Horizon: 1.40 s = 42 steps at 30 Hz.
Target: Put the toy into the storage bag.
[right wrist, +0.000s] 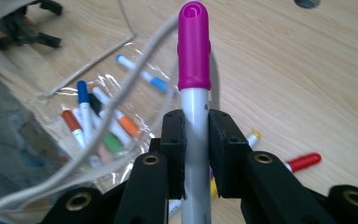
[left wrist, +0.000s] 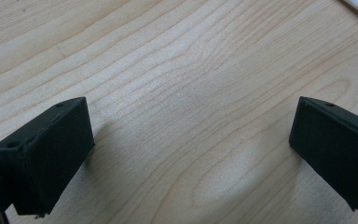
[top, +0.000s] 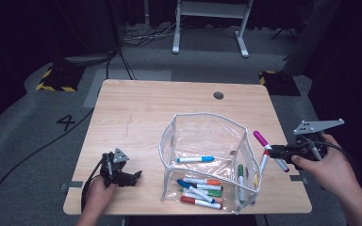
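Note:
A marker with a magenta cap (top: pixel 260 138) (right wrist: pixel 194 46) and a white barrel is clamped upright between the pads of my right gripper (top: pixel 272 151) (right wrist: pixel 196 128), raised off the table just right of a clear plastic pouch (top: pixel 202 116) (right wrist: pixel 135 77). The pouch stands open at the table's middle right, with several markers (top: pixel 200 190) (right wrist: pixel 86 116) in it, one of them blue-capped (top: pixel 195 159). My left gripper (top: pixel 133 177) (left wrist: pixel 191 135) rests low on the wood near the front left edge, its jaws wide open with only bare table between them.
Loose markers lie on the wood beside the pouch, one red-capped (right wrist: pixel 304 161) and one yellow-capped (right wrist: pixel 254 136). A round cable hole (top: pixel 218 95) is in the far part of the table (top: pixel 136 108). A white desk frame (top: pixel 212 9) and cables lie on the floor beyond.

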Motion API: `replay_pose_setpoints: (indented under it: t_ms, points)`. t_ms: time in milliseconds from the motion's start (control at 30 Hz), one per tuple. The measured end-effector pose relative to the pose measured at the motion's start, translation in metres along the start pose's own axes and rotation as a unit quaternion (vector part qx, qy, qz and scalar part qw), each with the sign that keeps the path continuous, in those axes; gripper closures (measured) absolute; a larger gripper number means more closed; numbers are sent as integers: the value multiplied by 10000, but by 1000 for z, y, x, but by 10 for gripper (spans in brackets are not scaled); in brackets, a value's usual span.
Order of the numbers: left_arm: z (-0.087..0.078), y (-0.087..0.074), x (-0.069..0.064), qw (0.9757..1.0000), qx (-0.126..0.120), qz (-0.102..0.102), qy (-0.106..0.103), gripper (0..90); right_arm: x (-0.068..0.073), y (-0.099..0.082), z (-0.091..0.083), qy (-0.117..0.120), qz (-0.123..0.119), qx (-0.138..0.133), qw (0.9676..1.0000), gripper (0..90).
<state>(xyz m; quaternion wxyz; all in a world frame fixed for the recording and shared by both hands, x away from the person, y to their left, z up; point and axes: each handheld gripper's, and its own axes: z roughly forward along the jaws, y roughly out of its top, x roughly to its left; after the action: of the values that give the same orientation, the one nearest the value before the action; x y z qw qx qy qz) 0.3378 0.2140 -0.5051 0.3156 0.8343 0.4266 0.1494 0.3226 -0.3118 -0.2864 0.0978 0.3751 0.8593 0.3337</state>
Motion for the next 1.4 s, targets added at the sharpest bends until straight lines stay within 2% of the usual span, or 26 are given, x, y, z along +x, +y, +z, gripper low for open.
replay_pose_setpoints:
  t_ms: [233,367,467,600,833,1000,1133,1400]
  points:
    - [0,0,0,10000,-17,-26,-1,0,29,31,-5,259,-590,14,9979,769]
    - [0,-1,-1,10000,-5,-56,4,0,46,47,-2,434,-861,153,9952,769]
    - [0,-1,-1,10000,-5,-54,4,0,57,58,5,670,-1045,265,9919,769]
    - [0,-1,-1,10000,-5,-54,3,0,69,71,18,978,-1289,456,9858,769]
    - [0,-1,-1,10000,-6,-54,3,0,85,84,50,1275,-1598,884,9749,769]
    - [0,-1,-1,10000,-6,-55,3,0,97,87,71,1575,-1816,1128,9641,769]
    - [0,-1,0,10000,-5,-42,7,0,107,88,84,1792,-1925,1266,9565,769]
    - [0,-1,0,10000,-6,-48,3,0,112,85,113,2008,-1952,1644,9458,769]
